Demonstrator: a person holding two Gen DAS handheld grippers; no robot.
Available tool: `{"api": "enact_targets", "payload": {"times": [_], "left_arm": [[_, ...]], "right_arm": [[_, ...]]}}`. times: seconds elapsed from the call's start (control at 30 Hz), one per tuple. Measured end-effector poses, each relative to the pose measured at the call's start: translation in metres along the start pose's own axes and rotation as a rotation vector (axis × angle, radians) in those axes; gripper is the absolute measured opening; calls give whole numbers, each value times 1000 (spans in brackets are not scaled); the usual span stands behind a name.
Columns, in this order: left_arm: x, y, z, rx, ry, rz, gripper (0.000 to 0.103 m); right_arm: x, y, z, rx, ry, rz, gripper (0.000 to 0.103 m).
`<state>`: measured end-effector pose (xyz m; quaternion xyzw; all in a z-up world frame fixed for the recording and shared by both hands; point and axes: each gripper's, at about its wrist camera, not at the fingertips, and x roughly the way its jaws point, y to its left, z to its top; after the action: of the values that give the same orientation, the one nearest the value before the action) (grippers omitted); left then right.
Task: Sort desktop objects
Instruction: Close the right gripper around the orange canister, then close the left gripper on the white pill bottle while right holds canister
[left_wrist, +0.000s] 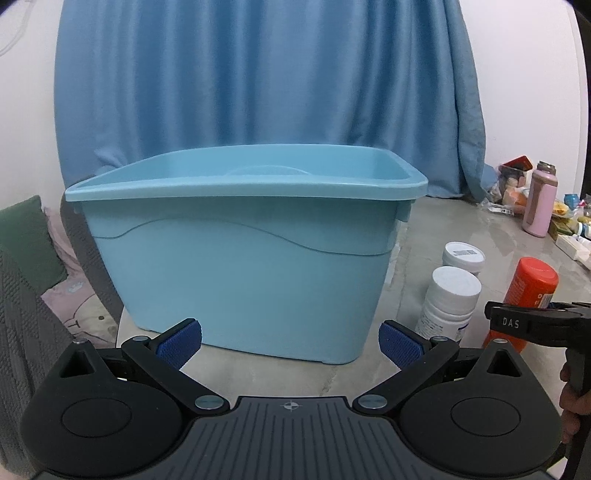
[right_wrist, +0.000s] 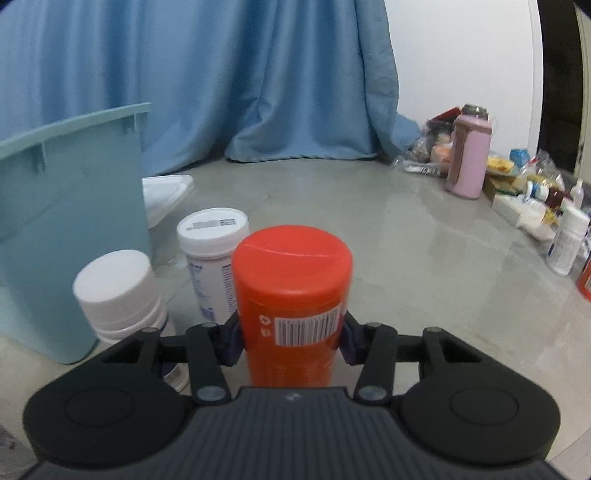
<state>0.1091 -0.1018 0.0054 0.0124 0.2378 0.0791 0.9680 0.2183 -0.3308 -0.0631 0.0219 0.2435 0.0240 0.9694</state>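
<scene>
- The right gripper is closed on the orange bottle. Its two blue pads press the bottle's sides low on the label, beside the barcode. I think the grip is low so that the tall bottle stays upright when it is lifted. No earlier motion can be told here, only that the bottle is now between the jaws.
- The left gripper stands wide open with nothing between its fingers. It points at the front wall of the blue bin, probably waiting, or ready to steady the bin.
- Just left of the orange bottle stand two white bottles: the nearer white bottle with a plain cap, and the white jar behind it with a barcode on its lid. They are grouped beside the bin, so I judge they are the next things to sort.
- The blue bin sits on the grey table, left of the bottles. From the left wrist view its inside looks bare near the rim; the bottom is hidden, so I cannot tell what is in it.
- Behind the bin lies a white lid, flat on the table.
- Far right stands a pink flask among a clutter of packets and small bottles, well apart from the work area.
- A blue curtain hangs at the back.
</scene>
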Motion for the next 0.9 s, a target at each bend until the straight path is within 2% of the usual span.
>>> {"api": "enact_targets", "payload": {"times": [0.23,0.63,0.9], "left_arm": [[-3,-9,-4,33,2,-59,103],[-10,-39,-19,92,-14,-209,103],[-3,-67,-27,137,-22,-276,102]], "right_arm": [[-29,-13,-9,40,-3,-26,50],[-83,-36,-26,57,-21,-110,50],[-100,-53,-32,63,-26,-150,50]]}}
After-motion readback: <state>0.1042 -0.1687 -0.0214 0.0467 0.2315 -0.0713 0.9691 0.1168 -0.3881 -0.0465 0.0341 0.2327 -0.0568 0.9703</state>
